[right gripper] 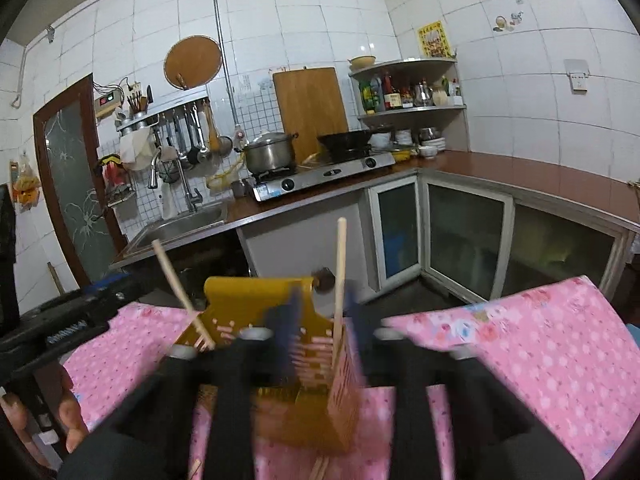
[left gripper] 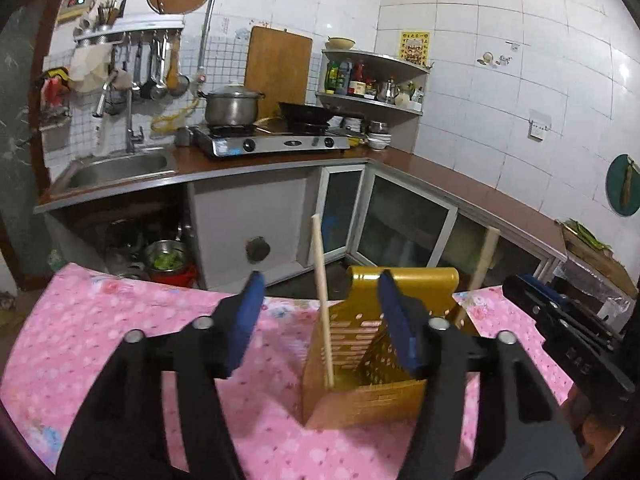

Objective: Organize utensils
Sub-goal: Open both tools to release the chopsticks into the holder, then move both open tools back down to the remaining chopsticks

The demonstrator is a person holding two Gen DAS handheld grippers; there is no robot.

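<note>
A yellow perforated utensil holder (left gripper: 372, 364) stands on the pink flowered tablecloth (left gripper: 100, 340). One wooden chopstick (left gripper: 322, 300) leans inside it, and a second wooden stick (left gripper: 482, 258) rises behind its right side. My left gripper (left gripper: 320, 320) is open and empty just above the holder's left part. In the right wrist view the holder (right gripper: 280, 320) holds a leaning chopstick (right gripper: 176, 284) on the left. My right gripper (right gripper: 320, 320) is blurred above the holder with an upright chopstick (right gripper: 340, 276) between its fingers. The right gripper also shows in the left view (left gripper: 560, 328).
The tablecloth (right gripper: 520, 360) covers the table. Beyond the table edge are the kitchen counter (left gripper: 260, 164) with a gas stove (left gripper: 272, 140), pot, wok and sink (left gripper: 116, 168), and glass-door cabinets (left gripper: 400, 220) below. The left gripper and a hand (right gripper: 40, 360) are at the left.
</note>
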